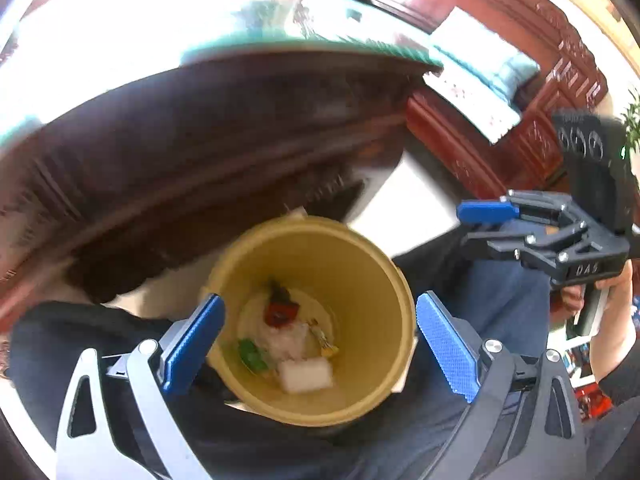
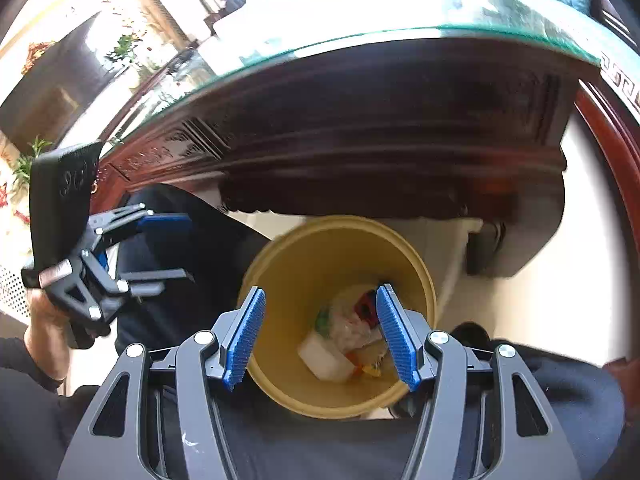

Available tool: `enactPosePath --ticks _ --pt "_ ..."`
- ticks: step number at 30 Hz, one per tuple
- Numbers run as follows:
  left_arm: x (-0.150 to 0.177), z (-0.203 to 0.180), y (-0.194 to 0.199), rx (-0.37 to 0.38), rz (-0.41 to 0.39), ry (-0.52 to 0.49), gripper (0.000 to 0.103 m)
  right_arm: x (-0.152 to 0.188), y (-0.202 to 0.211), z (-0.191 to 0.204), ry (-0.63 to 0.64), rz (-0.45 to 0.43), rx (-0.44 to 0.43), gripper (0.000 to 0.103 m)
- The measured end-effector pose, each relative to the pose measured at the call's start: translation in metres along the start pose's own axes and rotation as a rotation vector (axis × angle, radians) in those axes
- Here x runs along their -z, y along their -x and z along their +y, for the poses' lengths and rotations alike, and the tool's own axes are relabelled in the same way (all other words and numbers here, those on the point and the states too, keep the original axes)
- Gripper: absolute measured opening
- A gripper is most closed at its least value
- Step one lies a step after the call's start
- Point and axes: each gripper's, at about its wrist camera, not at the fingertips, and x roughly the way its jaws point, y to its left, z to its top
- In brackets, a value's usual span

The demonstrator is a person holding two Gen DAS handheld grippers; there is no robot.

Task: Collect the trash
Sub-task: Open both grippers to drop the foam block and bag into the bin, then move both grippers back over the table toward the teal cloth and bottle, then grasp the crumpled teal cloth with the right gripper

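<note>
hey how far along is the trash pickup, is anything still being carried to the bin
Done: several pieces already lie at the bottom of the yellow bin, including a white block, a red wrapper and a green scrap. In hand: nothing. The left gripper and right gripper both hang open and empty above the bin. Left: unclear, since the glass tabletop is too blurred to show any remaining trash.

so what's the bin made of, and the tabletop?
Bin: looks like moulded plastic, matte yellow, with smooth seamless walls and a rolled rim. Tabletop: probably a glass sheet, with a greenish edge and mirror-like reflections, laid over dark carved wood.
</note>
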Motion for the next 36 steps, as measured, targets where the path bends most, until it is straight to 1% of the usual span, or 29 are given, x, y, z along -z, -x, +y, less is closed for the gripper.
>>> enactPosePath --ticks 4,7,9,10,13,16,17,19,22,24,25,27,29,31,36 --pt "-0.020 0.017 0.036 -0.025 -0.098 0.021 0.096 -0.026 0.011 0.017 0.055 -0.047 -0.039 0.057" --pt "-0.039 0.031 0.066 -0.035 -0.181 0.039 0.097 -0.054 0.025 0.033 0.125 -0.126 -0.057 0.057" --pt "-0.053 0.041 0.084 -0.061 -0.248 0.043 0.098 -0.072 0.031 0.040 0.163 -0.198 -0.052 0.062" --pt "-0.061 0.047 0.091 -0.075 -0.280 0.045 0.099 -0.080 0.033 0.042 0.173 -0.218 -0.052 0.063" --pt "-0.088 0.066 0.106 -0.111 -0.343 0.062 0.099 -0.113 0.029 0.042 0.168 -0.245 -0.075 0.063" --pt "-0.118 0.093 0.112 -0.116 -0.389 0.084 0.099 -0.154 0.020 0.038 0.157 -0.255 -0.115 0.064" --pt "-0.131 0.106 0.112 -0.113 -0.406 0.090 0.099 -0.166 0.018 0.036 0.146 -0.266 -0.117 0.066" --pt "-0.152 0.121 0.109 -0.113 -0.409 0.100 0.099 -0.192 0.013 0.029 0.119 -0.277 -0.129 0.074" --pt "-0.189 0.140 0.093 -0.143 -0.372 0.097 0.099 -0.229 0.004 0.020 0.085 -0.284 -0.133 0.075" --pt "-0.212 0.143 0.080 -0.166 -0.338 0.059 0.099 -0.252 -0.004 0.016 0.069 -0.284 -0.119 0.075" --pt "-0.219 0.148 0.076 -0.171 -0.333 0.044 0.099 -0.264 -0.010 0.012 0.062 -0.273 -0.121 0.075" --pt "-0.234 0.154 0.063 -0.156 -0.308 0.024 0.099 -0.284 -0.020 0.005 0.055 -0.261 -0.124 0.075" --pt "-0.251 0.163 0.048 -0.131 -0.289 0.033 0.099 -0.299 -0.029 0.000 0.065 -0.250 -0.117 0.075" --pt "-0.260 0.171 0.036 -0.109 -0.281 0.048 0.099 -0.310 -0.036 -0.005 0.081 -0.247 -0.094 0.075" --pt "-0.287 0.193 0.015 -0.086 -0.266 0.086 0.099 -0.346 -0.058 -0.025 0.123 -0.239 0.009 0.074"
